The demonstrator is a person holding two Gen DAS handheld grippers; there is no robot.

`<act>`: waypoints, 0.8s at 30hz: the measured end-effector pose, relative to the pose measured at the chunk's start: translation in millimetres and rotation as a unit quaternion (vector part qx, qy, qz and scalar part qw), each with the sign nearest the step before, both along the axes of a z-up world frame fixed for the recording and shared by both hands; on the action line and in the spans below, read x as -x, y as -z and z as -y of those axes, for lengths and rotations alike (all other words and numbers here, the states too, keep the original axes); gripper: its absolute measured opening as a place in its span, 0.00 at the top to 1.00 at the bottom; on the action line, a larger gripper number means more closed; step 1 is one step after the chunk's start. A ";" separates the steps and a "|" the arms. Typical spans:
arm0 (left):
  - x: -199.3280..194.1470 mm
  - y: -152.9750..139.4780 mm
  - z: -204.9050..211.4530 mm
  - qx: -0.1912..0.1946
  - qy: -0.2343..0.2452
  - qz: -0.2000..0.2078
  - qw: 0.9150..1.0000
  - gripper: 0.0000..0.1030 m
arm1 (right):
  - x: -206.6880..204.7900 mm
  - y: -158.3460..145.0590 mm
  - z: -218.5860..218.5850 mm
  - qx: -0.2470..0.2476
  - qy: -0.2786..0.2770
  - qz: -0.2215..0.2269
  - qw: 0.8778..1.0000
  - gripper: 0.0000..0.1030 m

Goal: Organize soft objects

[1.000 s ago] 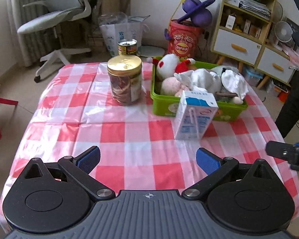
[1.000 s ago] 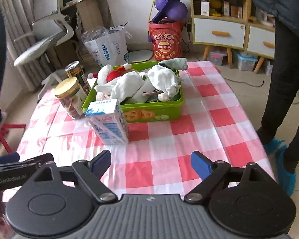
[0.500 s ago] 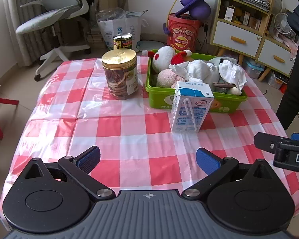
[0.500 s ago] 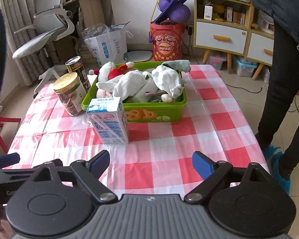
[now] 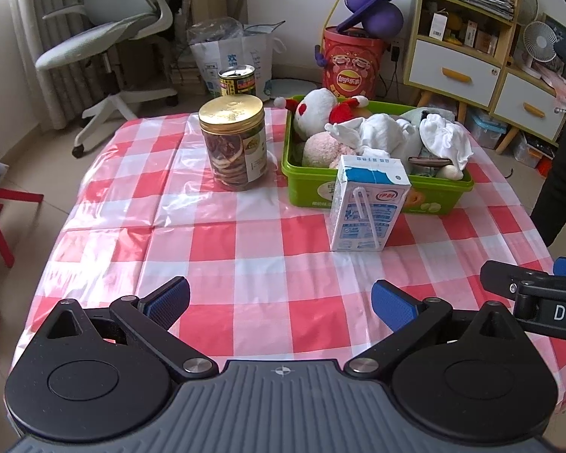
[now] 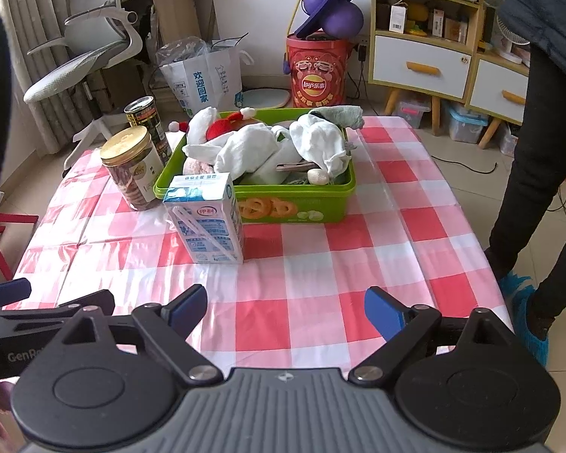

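Grippers, left gripper (image 5: 279, 300) and right gripper (image 6: 285, 307), hover wide and empty above the near tabletop (image 5: 245, 264). Soft toys and cloths (image 6: 268, 147) fill the green bin (image 6: 294, 204) beyond; task apparently complete, only withdrawal left.

My left wrist camera sits low at the near edge of the table (image 5: 245, 264), looking forward between its own spread fingers (image 5: 166, 300) toward the green basket (image 5: 377, 192) in the upper right of the frame. My right wrist camera faces the same way from a spot further right — the basket (image 6: 294, 204) lands upper centre there. Neither is close; the basket stays well beyond the fingertips. Both views share the basket, milk carton (image 5: 366, 207), gold-lidded jar (image 5: 234, 147) and checked cloth — and each catches the other gripper at its edge.
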State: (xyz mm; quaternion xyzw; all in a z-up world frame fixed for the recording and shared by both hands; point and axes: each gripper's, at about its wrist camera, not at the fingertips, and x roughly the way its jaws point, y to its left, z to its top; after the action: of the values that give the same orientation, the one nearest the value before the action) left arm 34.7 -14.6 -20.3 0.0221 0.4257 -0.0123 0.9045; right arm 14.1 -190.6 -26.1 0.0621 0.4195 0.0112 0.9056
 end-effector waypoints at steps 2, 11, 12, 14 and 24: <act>-0.2 0.0 -0.2 0.001 0.000 0.000 1.000 0.05 | 0.0 0.1 0.0 -0.001 0.000 0.000 1.000 0.33; 0.6 -0.7 0.4 -0.003 0.000 0.004 1.000 0.05 | 0.4 0.8 -0.6 0.000 0.000 -0.001 1.000 0.33; 0.6 -0.7 0.3 -0.003 0.000 0.004 1.000 0.05 | 0.4 0.9 -0.6 0.000 0.000 -0.001 1.000 0.33; 0.6 -0.7 0.2 -0.002 0.000 0.004 1.000 0.05 | 0.5 0.9 -0.6 0.000 0.000 -0.001 1.000 0.33; 0.2 -1.0 -0.6 -0.003 0.000 0.002 1.000 0.05 | 0.7 2.1 0.0 0.001 0.000 -0.002 1.000 0.33</act>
State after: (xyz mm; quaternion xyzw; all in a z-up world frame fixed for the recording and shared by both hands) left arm 34.6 -14.0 -19.3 0.0245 0.4238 -0.0113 0.9054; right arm 13.3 -190.6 -28.2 0.0616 0.4215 0.0104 0.9047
